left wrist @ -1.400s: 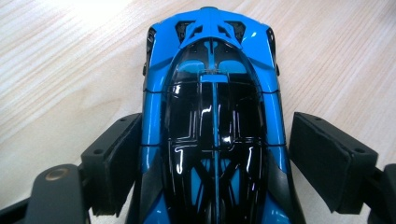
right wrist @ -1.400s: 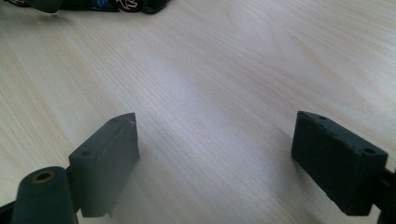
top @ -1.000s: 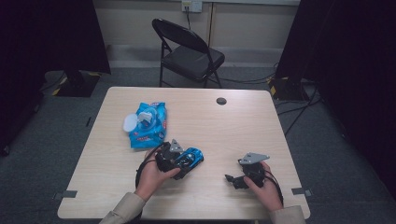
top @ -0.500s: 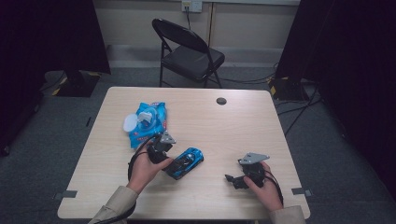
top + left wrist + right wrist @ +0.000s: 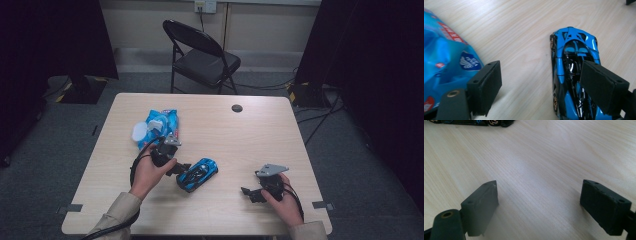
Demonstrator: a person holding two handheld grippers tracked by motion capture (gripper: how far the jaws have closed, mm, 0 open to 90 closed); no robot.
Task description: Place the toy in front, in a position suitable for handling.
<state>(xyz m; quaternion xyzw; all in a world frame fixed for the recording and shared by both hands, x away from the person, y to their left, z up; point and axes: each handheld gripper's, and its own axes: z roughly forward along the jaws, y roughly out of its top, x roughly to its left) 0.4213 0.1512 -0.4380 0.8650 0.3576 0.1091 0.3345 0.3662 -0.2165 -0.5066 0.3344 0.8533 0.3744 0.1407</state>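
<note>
Since the earlier frame, my left gripper [image 5: 181,167] has drawn back from the blue toy car [image 5: 198,173] toward the left edge of the surface [image 5: 260,135], and the car has stayed near the middle of the near half of the surface. My left gripper now stands open: in the left gripper view its jaws are spread wide, with one pad [image 5: 485,85] over bare wood beside the blue snack bag [image 5: 442,57] and the other pad [image 5: 602,87] above the car's [image 5: 574,72] roof. I cannot tell whether that pad touches the car. The car lies on its wheels, unheld, set at a diagonal to the surface edges. The snack bag [image 5: 159,127] lies toward the far left corner, just beyond my left hand [image 5: 150,172], with a white lid-like piece [image 5: 141,131] on its left side. My right gripper [image 5: 248,192] rests low near the near right corner, held in my right hand [image 5: 280,197], well apart from the car. In the right gripper view its jaws are spread wide over bare wood with nothing between them. A small dark round disc [image 5: 237,108] sits near the far edge of the surface.
</note>
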